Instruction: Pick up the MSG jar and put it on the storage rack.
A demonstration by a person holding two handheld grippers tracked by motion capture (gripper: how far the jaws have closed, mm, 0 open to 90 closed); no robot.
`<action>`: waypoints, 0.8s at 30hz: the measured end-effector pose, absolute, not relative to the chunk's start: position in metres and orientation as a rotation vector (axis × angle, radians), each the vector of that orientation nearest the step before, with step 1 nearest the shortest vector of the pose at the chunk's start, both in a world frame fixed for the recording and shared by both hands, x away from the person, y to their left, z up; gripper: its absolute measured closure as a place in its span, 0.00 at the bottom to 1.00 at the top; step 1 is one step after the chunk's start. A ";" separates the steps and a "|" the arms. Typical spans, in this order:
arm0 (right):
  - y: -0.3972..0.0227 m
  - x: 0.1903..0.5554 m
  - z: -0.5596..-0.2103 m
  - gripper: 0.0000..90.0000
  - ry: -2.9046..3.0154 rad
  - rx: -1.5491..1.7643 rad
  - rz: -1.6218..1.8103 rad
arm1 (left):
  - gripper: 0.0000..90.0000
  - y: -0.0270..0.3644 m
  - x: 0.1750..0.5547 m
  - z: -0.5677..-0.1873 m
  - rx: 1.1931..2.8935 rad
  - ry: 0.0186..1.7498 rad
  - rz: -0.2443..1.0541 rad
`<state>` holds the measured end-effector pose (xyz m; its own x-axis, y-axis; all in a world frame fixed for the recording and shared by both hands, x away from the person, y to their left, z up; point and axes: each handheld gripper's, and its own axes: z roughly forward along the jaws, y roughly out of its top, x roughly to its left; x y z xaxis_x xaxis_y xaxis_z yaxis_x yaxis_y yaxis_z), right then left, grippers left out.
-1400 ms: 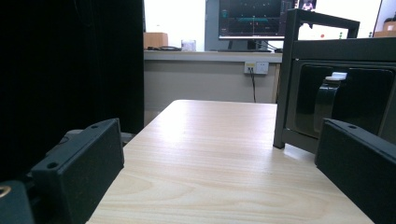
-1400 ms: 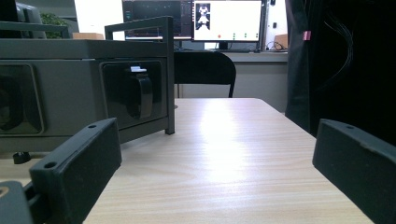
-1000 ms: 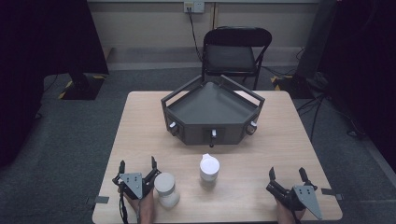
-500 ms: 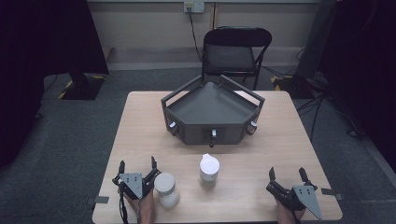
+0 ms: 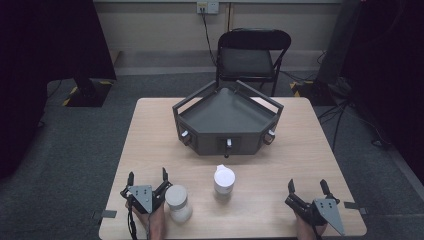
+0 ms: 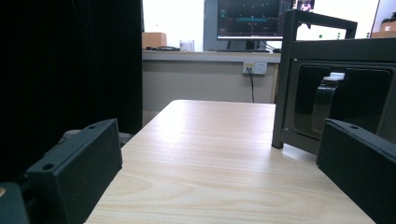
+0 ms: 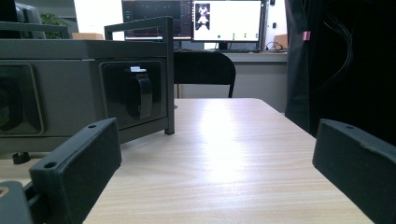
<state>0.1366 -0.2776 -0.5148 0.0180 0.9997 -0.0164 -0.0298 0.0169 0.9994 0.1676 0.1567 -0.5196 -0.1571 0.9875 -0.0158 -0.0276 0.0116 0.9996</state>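
We rest our left gripper [image 5: 147, 178] on the near left of the table [image 5: 150, 130], w/ its jaws wide apart and nothing between them. Just to its right stands a little white jar [image 5: 178, 202] w/ a grey lid. It sits beside the gripper, so close it may touch the right jaw, but it's not inside the jaws. We think it's put there so we can grab it w/ a small move.

A second white jar [image 5: 224, 181] stands near the middle, a bit farther in, right in front of the big dark tray box [image 5: 227, 116]. The box sits at the far middle of the table, w/ small knobs on its near faces. Both jars are upright, prob. so nothing spills.

Our right gripper [image 5: 306, 188] rests at the near right corner, well apart from both jars. Its jaws are wide apart too, w/ just bare table ahead of them. In the right gripper view the box's corner leg [image 7: 169, 74] is far off to the left.

Both grippers lie low & flat on the table, one per side, so each hand has room. We'd guess the work hasn't begun yet, and the left one goes first, as its jar is closest.
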 end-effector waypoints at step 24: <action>-0.277 0.137 -0.515 0.00 1.181 1.184 1.196 | 0.00 0.158 0.157 -0.488 1.008 1.253 1.318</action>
<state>0.1366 -0.2773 -0.5148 0.0194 0.9997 -0.0170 -0.0297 0.0176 0.9994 0.1572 0.1579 -0.4877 -0.1374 0.9881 -0.0691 -0.1194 0.0527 0.9914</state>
